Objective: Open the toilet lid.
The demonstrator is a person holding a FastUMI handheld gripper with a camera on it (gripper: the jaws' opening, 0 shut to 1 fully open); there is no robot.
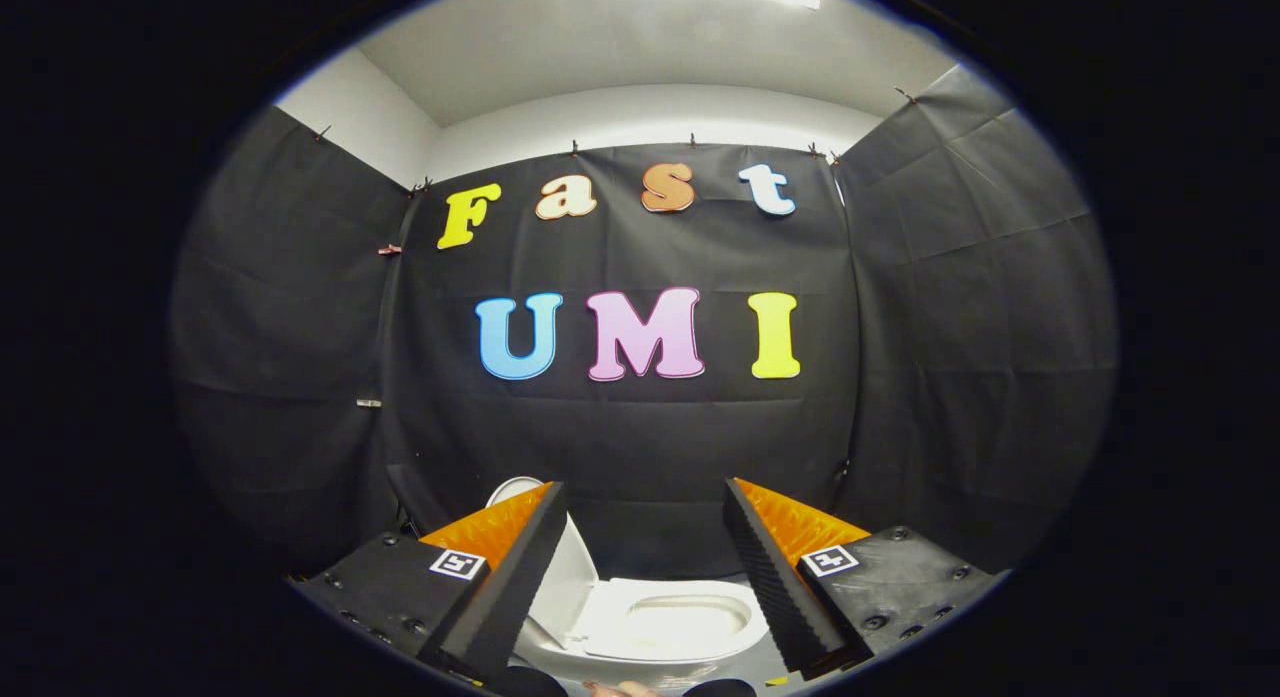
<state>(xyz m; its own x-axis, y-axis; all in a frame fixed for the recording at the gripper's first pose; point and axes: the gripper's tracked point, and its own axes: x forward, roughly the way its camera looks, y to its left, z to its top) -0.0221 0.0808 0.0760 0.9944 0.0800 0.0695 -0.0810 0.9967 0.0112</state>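
Toilet lid (560, 577) stands raised, tilted up toward 10 o'clock, at the left of the exposed seat (680, 622), whose long axis runs 9-to-3. Tongs (645, 537) spread wide, holding nothing, with the toilet between the fingers.

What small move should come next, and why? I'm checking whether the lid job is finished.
Probably just draw the gripper back. The toilet lid already stands raised, tilted off to one side of the bowl, whose basin is exposed. The fingers are spread wide, pressing on nothing, with the toilet beyond them.
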